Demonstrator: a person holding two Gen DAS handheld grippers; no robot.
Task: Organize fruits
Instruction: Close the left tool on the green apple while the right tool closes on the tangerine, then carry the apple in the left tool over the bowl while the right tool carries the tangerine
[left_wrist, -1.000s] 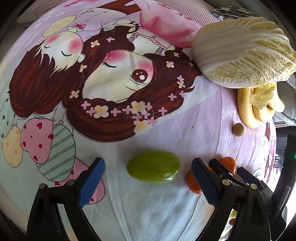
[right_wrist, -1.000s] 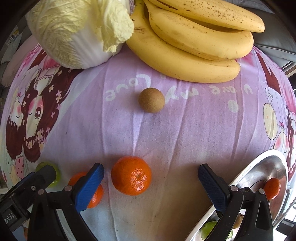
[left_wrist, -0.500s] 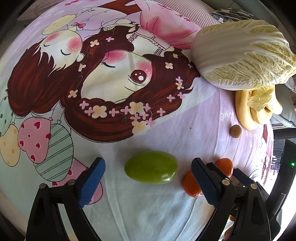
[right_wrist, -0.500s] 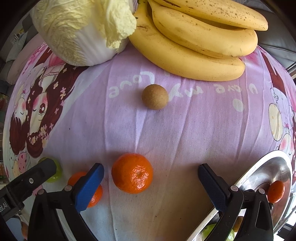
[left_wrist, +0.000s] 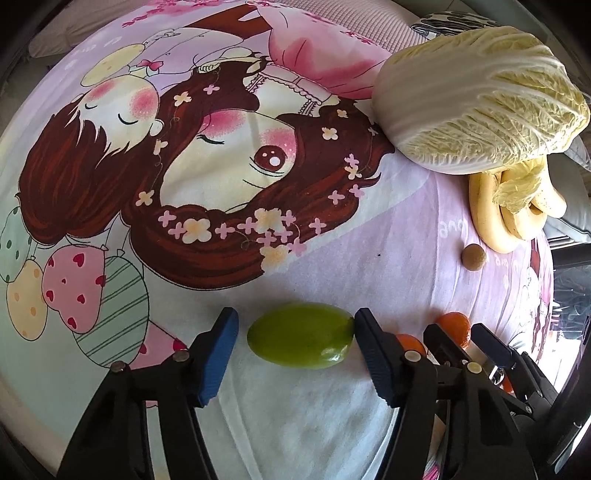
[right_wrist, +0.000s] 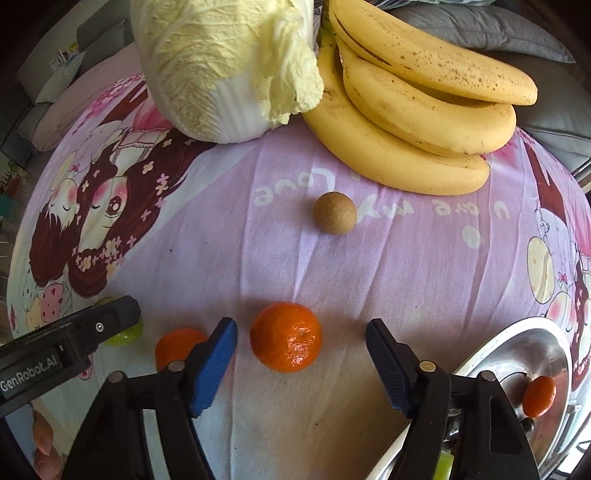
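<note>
Left gripper (left_wrist: 295, 334) closing around green fruit (left_wrist: 300, 335); one pad touching fruit's end, other pad not yet on it. Right gripper (right_wrist: 301, 345) closing, jaws apart, tangerine (right_wrist: 286, 341) between them, near one pad, wide gap to other. Second tangerine (right_wrist: 176, 343) half hidden behind pad. Metal bowl (right_wrist: 517, 350) cut off at frame edge, showing only in right wrist view. Open cloth (right_wrist: 406, 266) lying between cork ball (right_wrist: 335, 213), bananas (right_wrist: 417, 110), cabbage (left_wrist: 480, 99).

Bright daylight, soft shadows, sharp centre (edges bulged, dark corners)
</note>
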